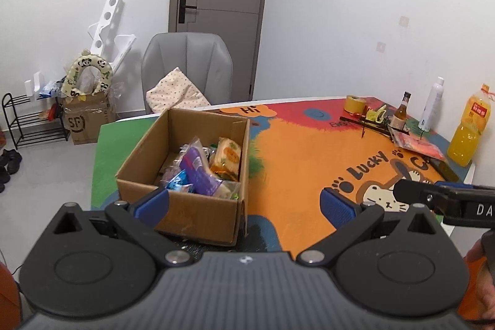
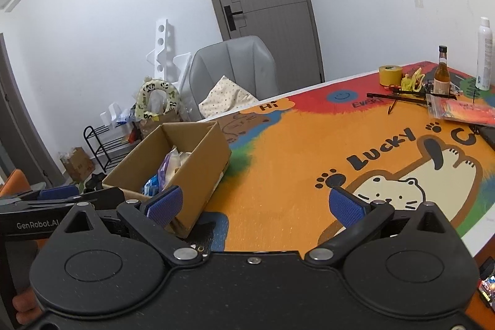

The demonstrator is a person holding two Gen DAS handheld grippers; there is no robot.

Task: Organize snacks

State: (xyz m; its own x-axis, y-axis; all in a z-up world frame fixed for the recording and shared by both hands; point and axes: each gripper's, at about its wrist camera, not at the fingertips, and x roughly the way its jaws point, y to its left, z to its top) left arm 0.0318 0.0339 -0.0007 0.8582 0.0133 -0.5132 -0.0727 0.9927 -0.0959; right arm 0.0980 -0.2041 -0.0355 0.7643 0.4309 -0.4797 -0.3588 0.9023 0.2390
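Note:
An open cardboard box (image 1: 198, 206) stands on the colourful cat mat (image 1: 309, 163), holding several snack packets: a purple one (image 1: 199, 172), a yellow-orange one (image 1: 227, 158) and a small blue one (image 1: 176, 183). My left gripper (image 1: 246, 204) hovers open just in front of the box, nothing between its blue pads. The right wrist view shows the same box (image 2: 198, 163) at the left and my right gripper (image 2: 255, 206) open and empty over the mat (image 2: 294, 163). The right gripper's finger also pokes in at the right of the left wrist view.
At the mat's far right stand a juice bottle (image 1: 467, 132), a white spray bottle (image 1: 431, 107), a small brown bottle (image 1: 400, 112), a tape roll (image 1: 355, 105) and a red packet (image 1: 417, 144). A grey chair (image 1: 185, 73) sits behind the table; a shoe rack (image 1: 31, 119) and another box stand on the floor.

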